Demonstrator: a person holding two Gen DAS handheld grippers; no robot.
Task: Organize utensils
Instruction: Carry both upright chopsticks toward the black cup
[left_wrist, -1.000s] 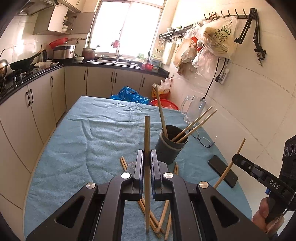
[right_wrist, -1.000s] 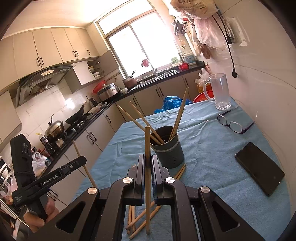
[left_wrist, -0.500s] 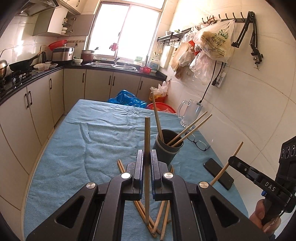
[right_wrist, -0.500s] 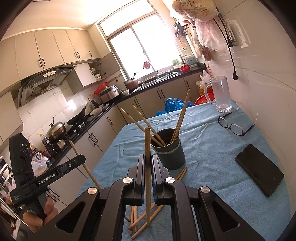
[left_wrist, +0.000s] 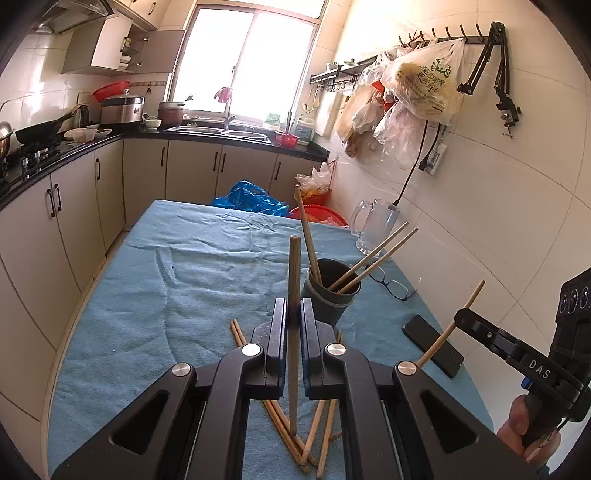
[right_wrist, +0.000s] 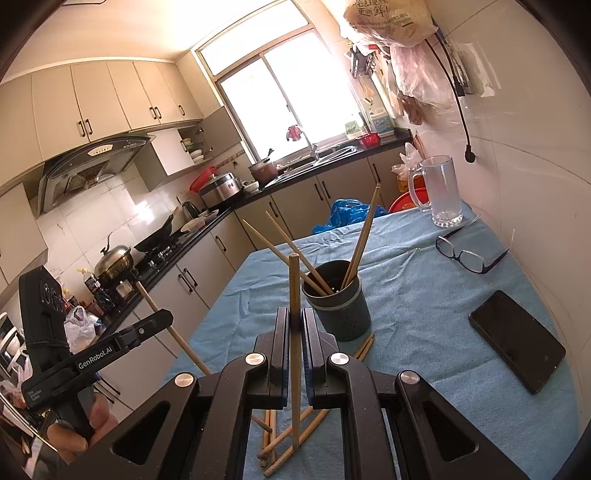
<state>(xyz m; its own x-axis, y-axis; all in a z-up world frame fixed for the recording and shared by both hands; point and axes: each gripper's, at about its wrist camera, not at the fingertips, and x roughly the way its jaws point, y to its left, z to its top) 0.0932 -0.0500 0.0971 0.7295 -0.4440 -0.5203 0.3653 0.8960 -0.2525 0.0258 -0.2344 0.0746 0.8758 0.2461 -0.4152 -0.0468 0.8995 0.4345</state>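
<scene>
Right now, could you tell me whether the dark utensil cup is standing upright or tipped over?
Upright. The utensil cup stands on its base on the blue cloth, mouth upward, with three chopsticks leaning out.

Tabletop (right_wrist: 424, 332) under blue cloth. Black phone (right_wrist: 517, 341) flat near the right edge; glasses (right_wrist: 467, 254) folded open beyond it; empty glass mug (right_wrist: 441, 192) upright at the far corner by the wall. Blue plastic bag (left_wrist: 247, 197) and red basin (left_wrist: 319, 214) past the far end. Wok (left_wrist: 37, 129) on stove.
</scene>
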